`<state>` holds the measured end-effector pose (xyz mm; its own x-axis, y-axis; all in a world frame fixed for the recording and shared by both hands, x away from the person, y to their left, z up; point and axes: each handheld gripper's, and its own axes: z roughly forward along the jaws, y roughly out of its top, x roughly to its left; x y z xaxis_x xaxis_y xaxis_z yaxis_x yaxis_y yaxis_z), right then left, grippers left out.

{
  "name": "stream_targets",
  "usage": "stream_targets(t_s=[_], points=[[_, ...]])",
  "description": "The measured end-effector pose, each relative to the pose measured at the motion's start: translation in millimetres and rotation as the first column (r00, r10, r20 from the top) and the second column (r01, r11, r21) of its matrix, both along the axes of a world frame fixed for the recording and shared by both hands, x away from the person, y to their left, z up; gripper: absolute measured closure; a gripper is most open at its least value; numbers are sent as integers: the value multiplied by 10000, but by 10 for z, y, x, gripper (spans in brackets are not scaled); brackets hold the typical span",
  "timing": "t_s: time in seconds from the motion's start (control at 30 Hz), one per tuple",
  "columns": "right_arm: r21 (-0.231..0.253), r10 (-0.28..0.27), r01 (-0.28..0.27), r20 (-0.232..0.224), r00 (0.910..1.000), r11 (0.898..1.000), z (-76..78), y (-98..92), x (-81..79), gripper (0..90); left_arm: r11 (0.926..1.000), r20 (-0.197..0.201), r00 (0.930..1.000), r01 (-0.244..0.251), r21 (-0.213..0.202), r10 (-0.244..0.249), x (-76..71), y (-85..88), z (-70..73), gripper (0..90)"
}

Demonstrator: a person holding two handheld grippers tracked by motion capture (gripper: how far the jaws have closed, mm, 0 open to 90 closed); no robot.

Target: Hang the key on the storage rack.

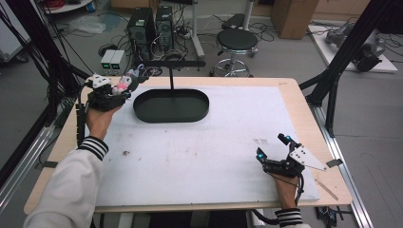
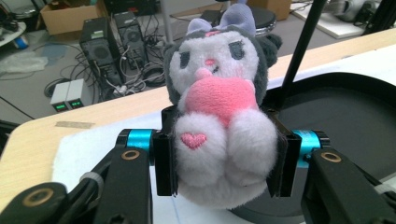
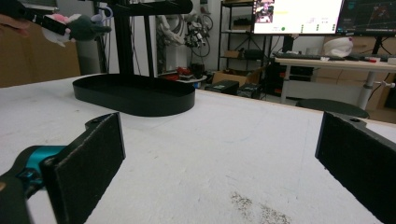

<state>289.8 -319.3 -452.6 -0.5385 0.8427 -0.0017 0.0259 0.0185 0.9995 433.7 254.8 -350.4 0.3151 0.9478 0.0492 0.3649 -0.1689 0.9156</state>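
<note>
A small grey and white plush toy [image 2: 219, 116] with a pink heart and purple bow sits squeezed between my left gripper's [image 2: 224, 161] black pads. In the high view that left gripper [image 1: 124, 87] hangs above the table's far left corner, just left of the black oval tray [image 1: 171, 105], with the plush toy [image 1: 124, 83] at its tip. A black T-shaped stand [image 1: 171, 63] rises from the tray's back. My right gripper [image 1: 272, 147] rests low near the front right of the white mat, its jaws wide open and empty. In the right gripper view the plush toy [image 3: 70, 23] shows far off at upper left.
The white mat [image 1: 204, 147] covers most of the wooden table [image 1: 304, 99]. Black frame posts [image 1: 342, 52] stand at both sides. Beyond the far edge are computer towers [image 1: 152, 26] and a stool [image 1: 236, 40] on the floor. A dark smudge [image 1: 126, 153] marks the mat.
</note>
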Motion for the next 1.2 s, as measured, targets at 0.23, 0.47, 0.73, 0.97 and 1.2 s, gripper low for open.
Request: stream_targets(t_s=[0.23,0.47,0.73,0.97,1.2], points=[[-45,20,-20,34,10000,10000,1,1,0,4,9937,-182,9957,890,-675,-904,81,63,-103,453],[-33,-25,26,87,10000,10000,0,-6,6,4,9721,485,9861,1648,-1671,-1589,44,167,-143,52],[-81,-25,26,98,9999,10000,-1,7,-8,4,9521,1396,9611,2595,-1615,-2383,-219,240,-188,17],[-204,-85,90,220,9997,9998,1,12,-4,4,9445,2102,9414,2962,-1418,-2637,-672,359,-289,17],[-184,-76,78,91,9999,9998,0,17,-15,4,9251,2741,9132,3498,-1476,-3016,-1071,380,-507,17]])
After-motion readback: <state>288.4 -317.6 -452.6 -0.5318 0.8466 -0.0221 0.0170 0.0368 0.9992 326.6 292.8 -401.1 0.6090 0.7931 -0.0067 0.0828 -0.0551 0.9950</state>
